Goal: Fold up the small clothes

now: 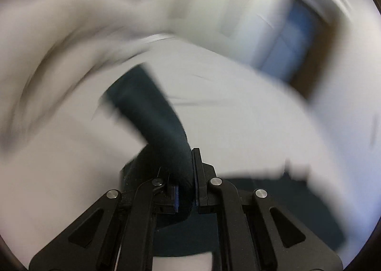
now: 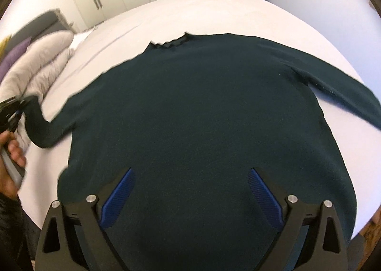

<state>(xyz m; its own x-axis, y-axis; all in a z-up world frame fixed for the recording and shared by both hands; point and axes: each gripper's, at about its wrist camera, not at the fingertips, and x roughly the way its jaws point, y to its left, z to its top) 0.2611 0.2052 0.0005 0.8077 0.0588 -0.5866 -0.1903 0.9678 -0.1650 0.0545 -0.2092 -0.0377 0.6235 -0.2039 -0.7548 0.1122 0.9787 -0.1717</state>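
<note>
The left wrist view sat close behind the left gripper (image 1: 184,173), looking along its fingers at a dark sleeve (image 1: 147,106), heavily blurred. The right wrist view looked steeply down from above the sweater (image 2: 202,116) on the bed (image 2: 214,11). The 2 views shared that sleeve and the white sheet.

Bare sheet (image 2: 214,9) beyond sweater (image 2: 190,116), duvet (image 2: 38,61) left.
</note>
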